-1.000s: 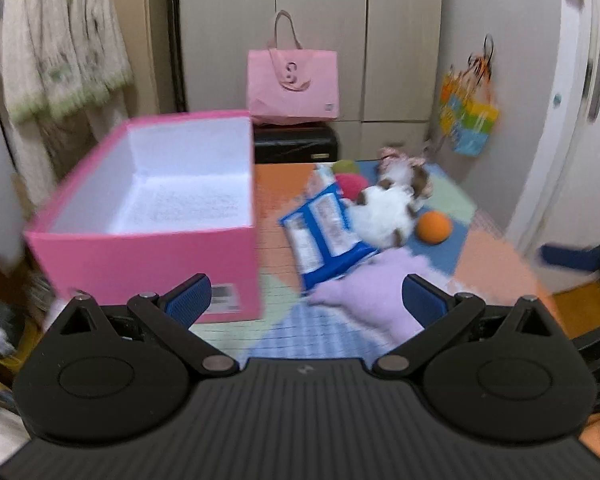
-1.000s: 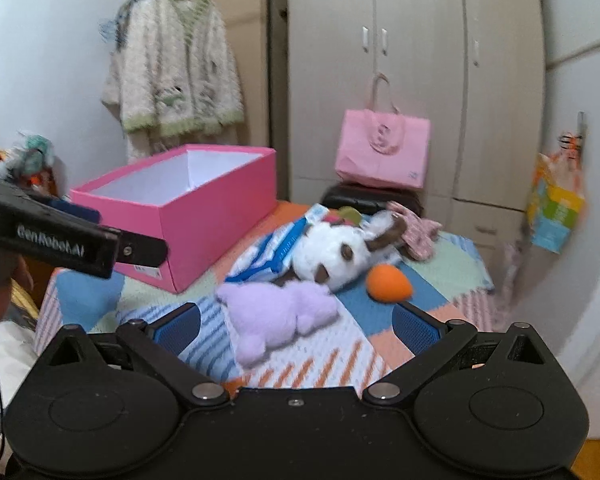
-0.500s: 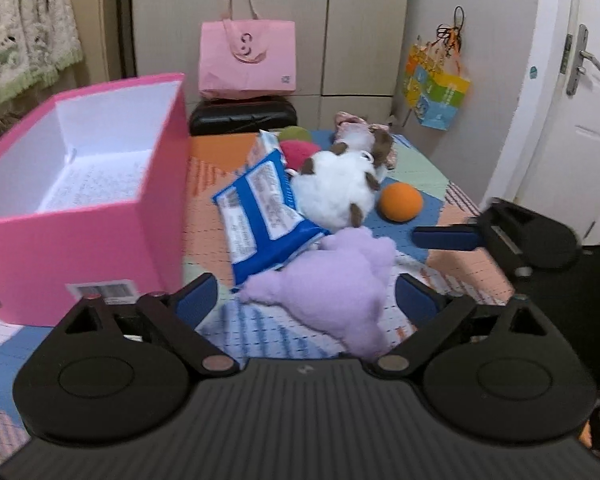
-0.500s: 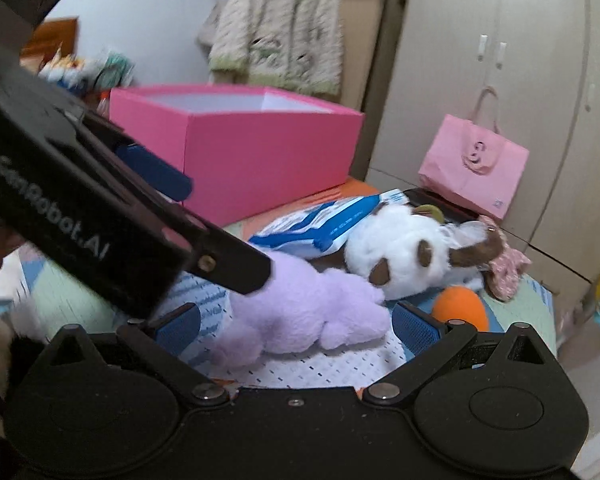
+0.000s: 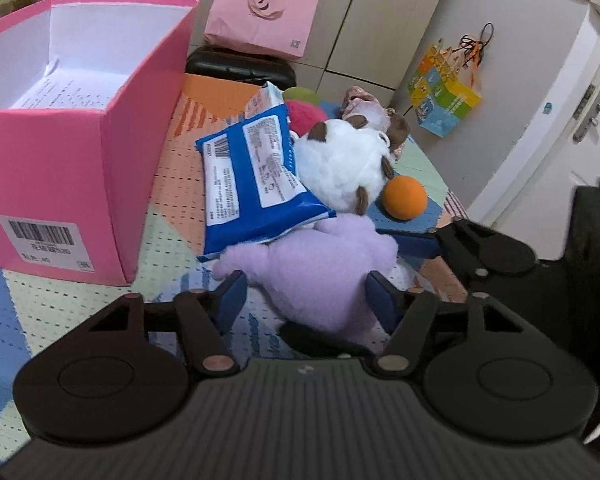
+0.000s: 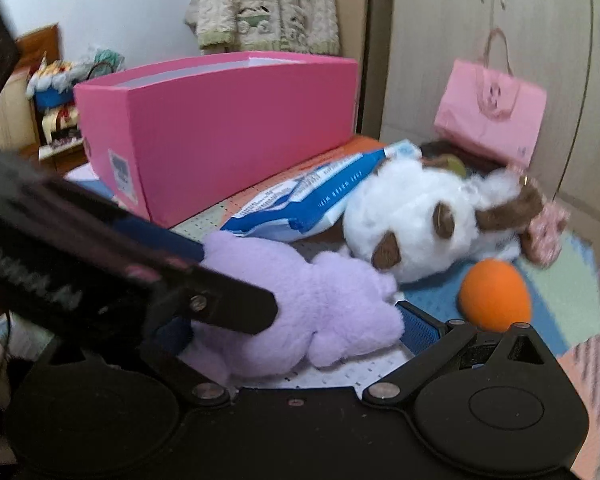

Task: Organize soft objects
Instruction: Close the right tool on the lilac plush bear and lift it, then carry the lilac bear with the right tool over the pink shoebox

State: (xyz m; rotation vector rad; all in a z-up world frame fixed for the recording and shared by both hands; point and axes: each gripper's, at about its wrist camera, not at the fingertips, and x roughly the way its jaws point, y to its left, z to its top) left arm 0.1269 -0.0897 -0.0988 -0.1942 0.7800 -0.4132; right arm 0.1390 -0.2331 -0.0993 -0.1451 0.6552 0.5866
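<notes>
A purple plush toy (image 5: 320,272) lies on the patchwork mat, partly under a blue wipes pack (image 5: 252,168). My left gripper (image 5: 306,302) straddles its near end and the jaws are closing. The right pad touches the fur and a sliver of mat shows at the left pad. My right gripper (image 6: 292,332) stands open around the same plush (image 6: 300,304) from the other side. Its left finger is hidden behind the left gripper's arm (image 6: 140,276). A white and brown plush dog (image 5: 340,164) and an orange ball (image 5: 404,198) lie just beyond.
An open pink box (image 5: 60,160) with a white inside stands at the left on the mat. Behind the toys are a black case (image 5: 240,68) and a pink bag (image 5: 260,12) against the wardrobe. A door (image 5: 580,100) is at the right.
Both grippers have come down and in toward the purple plush. The left jaws have narrowed around it. The left gripper now crosses the right wrist view.
</notes>
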